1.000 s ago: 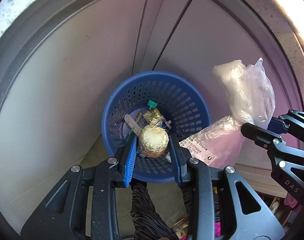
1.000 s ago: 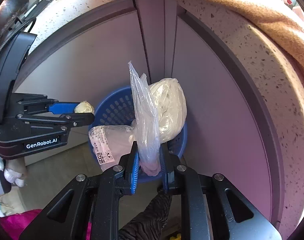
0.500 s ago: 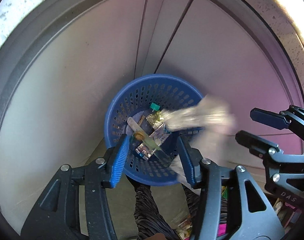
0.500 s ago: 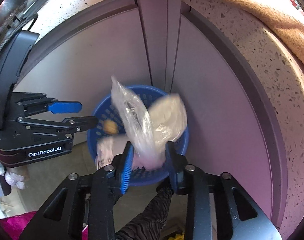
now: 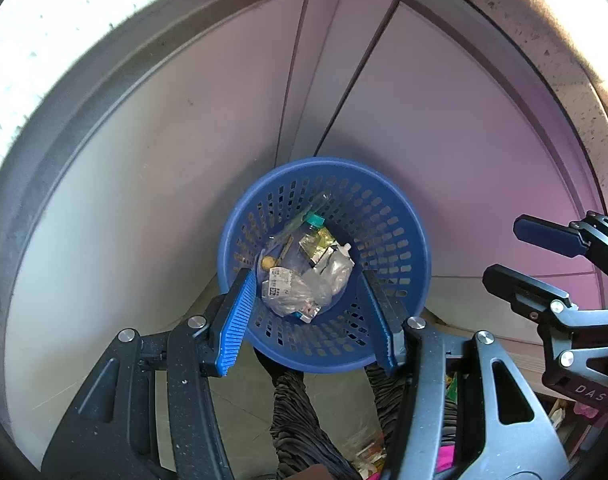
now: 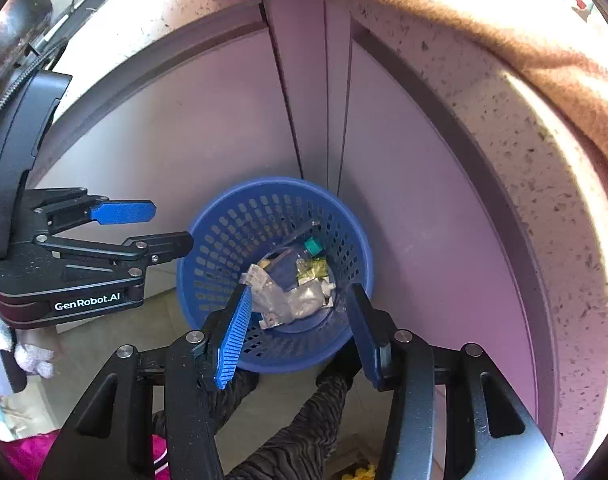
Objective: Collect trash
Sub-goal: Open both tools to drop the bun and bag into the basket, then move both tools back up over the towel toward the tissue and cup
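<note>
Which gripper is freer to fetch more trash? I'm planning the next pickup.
Neither clearly. The left gripper and right gripper both hang above the blue basket, jaws opening with nothing between them; the plastic bags lie inside. No more trash is in view.

2 pale cabinet doors [image 5: 152,184] meet at a narrow strip [image 6: 327,92] w/ dark gaps either side. Speckled stone countertop [image 6: 515,128] runs above them, tan cloth [image 6: 443,12] draped over its edge. Floor tiles [image 6: 104,340] grey-beige. Pink fabric [image 6: 28,456] lower left, white fuzzy bits [image 6: 32,358] nearby. Dark patterned trouser legs [image 5: 300,420] below; black cable [image 6: 76,0] top left.
</note>
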Action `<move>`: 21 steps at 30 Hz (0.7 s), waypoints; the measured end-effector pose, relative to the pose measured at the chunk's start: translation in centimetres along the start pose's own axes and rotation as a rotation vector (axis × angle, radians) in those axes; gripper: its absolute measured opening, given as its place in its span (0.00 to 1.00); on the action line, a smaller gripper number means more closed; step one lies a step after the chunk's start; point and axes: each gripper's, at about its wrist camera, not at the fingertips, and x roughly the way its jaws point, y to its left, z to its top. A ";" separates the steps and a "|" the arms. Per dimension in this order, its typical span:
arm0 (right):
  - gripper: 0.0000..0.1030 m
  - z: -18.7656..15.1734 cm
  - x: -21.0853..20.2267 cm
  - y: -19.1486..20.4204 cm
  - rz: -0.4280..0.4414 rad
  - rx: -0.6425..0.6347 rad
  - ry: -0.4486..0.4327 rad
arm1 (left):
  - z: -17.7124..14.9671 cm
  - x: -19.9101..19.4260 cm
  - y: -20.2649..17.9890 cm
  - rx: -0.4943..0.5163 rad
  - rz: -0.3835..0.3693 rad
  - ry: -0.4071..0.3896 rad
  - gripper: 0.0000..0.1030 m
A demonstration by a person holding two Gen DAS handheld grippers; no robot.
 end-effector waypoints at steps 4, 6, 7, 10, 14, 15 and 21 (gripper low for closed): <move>0.47 0.3 -0.5 -0.1 0.010 -0.003 -0.010 | 0.2 -0.9 -0.1 0.001 0.006 -0.009 0.52; 0.51 0.3 -0.6 -0.4 0.020 -0.003 -0.019 | 0.5 -1.6 -0.1 0.003 0.012 -0.019 0.53; 0.52 0.4 -0.8 -0.4 0.025 -0.003 -0.025 | 0.6 -1.9 -0.1 0.001 0.014 -0.023 0.53; 0.53 0.5 -1.7 -0.7 0.045 0.004 -0.041 | 0.9 -3.1 0.1 -0.011 0.011 -0.037 0.53; 0.54 0.8 -3.1 -1.4 0.076 0.017 -0.065 | 1.5 -4.8 0.2 -0.022 0.016 -0.068 0.53; 0.56 0.9 -3.6 -1.6 0.084 0.020 -0.072 | 1.6 -5.4 0.1 -0.026 0.011 -0.079 0.52; 0.62 1.4 -7.3 -3.2 0.142 0.019 -0.138 | 2.7 -8.6 -0.3 -0.049 -0.011 -0.136 0.53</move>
